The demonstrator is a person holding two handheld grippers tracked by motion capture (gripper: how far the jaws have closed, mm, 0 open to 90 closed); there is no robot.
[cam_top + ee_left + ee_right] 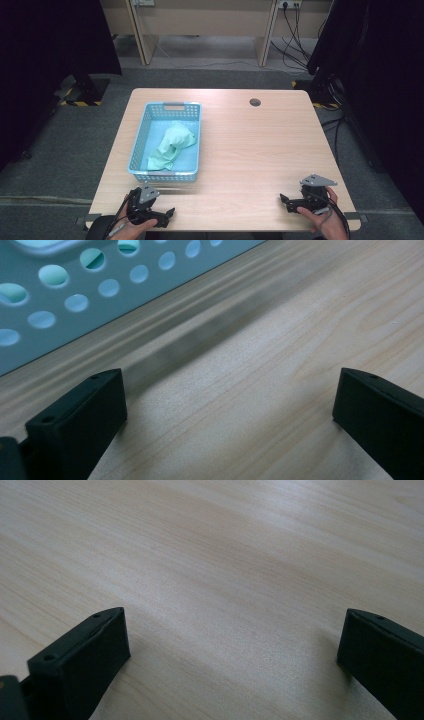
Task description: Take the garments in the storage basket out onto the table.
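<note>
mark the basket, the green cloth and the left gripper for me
basket [166, 174]: high view, near wall of the blue basket.
green cloth [173, 144]: high view, middle of the crumpled cloth inside the basket.
left gripper [168, 215]: high view, between its open jaws' tips.

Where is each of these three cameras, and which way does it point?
High view: above the person's side, looking forward and down on the table; both hands with the left gripper and right gripper.
Left gripper view: rides that gripper, facing the blue basket; open jaws.
Right gripper view: faces bare tabletop; open jaws.
Shared: high and left views both show the basket.
</note>
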